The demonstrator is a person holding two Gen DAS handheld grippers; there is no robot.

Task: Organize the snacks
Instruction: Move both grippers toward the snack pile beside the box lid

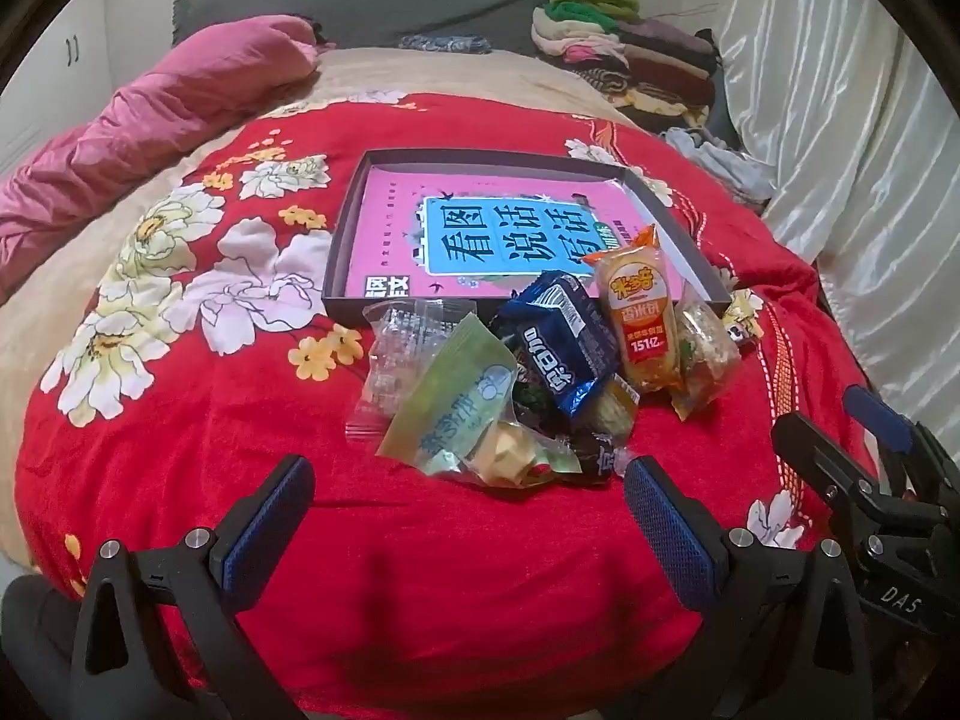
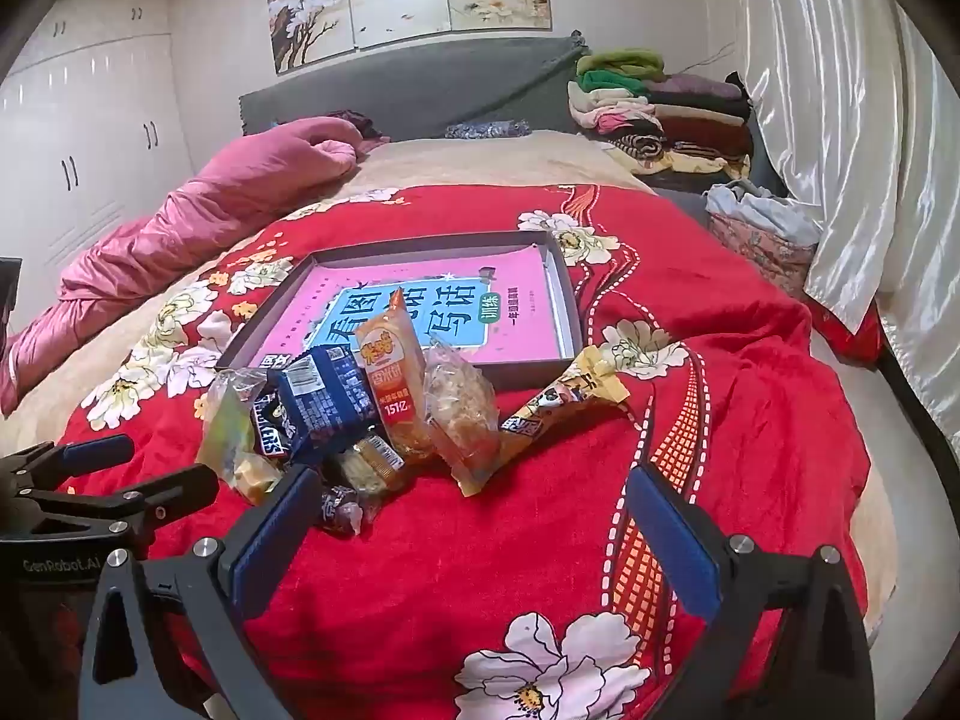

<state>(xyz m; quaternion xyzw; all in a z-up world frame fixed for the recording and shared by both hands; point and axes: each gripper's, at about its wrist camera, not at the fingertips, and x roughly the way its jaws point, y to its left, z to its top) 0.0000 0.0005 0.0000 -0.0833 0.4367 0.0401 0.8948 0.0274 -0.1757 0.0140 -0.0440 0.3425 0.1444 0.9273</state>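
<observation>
A heap of snack packets lies on the red flowered blanket (image 1: 420, 570), just in front of a shallow dark box (image 1: 343, 240) lined with a pink book. The heap holds a blue Oreo pack (image 1: 564, 342), an orange rice-cracker pack (image 1: 642, 312), a green packet (image 1: 456, 402) and a clear packet (image 1: 705, 354). My left gripper (image 1: 471, 516) hangs open just short of the heap, nothing between its pads. In the right wrist view the Oreo pack (image 2: 324, 402), the orange pack (image 2: 393, 384) and a yellow stick pack (image 2: 564, 402) lie before the box (image 2: 570, 306). My right gripper (image 2: 474, 531) is open and holds nothing.
A pink quilt (image 2: 198, 210) is bunched along the left of the bed. Folded clothes (image 2: 660, 114) are stacked at the head on the right. A shiny white curtain (image 2: 840, 150) hangs along the right side. White wardrobes (image 2: 90, 138) stand at the left.
</observation>
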